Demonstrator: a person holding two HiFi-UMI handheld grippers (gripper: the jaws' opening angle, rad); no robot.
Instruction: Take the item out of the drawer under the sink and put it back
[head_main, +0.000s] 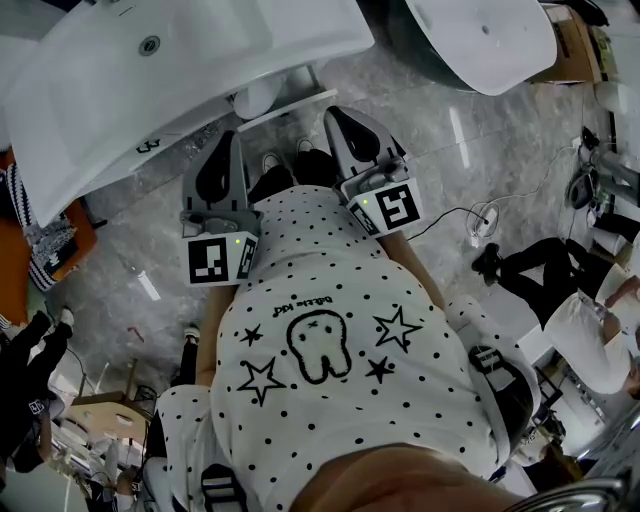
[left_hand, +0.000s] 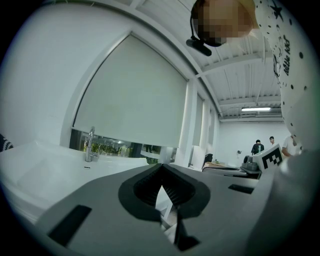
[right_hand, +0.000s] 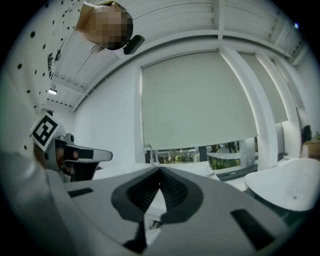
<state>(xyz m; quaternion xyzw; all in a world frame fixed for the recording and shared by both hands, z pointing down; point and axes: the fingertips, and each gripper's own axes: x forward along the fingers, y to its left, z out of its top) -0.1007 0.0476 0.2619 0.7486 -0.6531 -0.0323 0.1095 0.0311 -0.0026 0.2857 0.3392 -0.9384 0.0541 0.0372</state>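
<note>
The white sink basin (head_main: 170, 90) stretches across the upper left of the head view. Its faucet (left_hand: 90, 145) also shows in the right gripper view (right_hand: 149, 152). The cabinet front beneath it shows only as a white edge (head_main: 285, 103), and I cannot make out any drawer or item. My left gripper (head_main: 232, 138) (left_hand: 161, 167) is held close to my body and points level at the sink, jaws shut and empty. My right gripper (head_main: 336, 113) (right_hand: 160, 170) sits beside it, also shut with nothing between the pads. The left gripper's body (right_hand: 75, 155) appears in the right gripper view.
A second white basin (head_main: 480, 35) (right_hand: 290, 185) stands to the right. Seated people (head_main: 590, 330) and a cable with a socket (head_main: 480, 220) are on the grey marble floor at the right. A cardboard box (head_main: 575, 45) sits at the far right.
</note>
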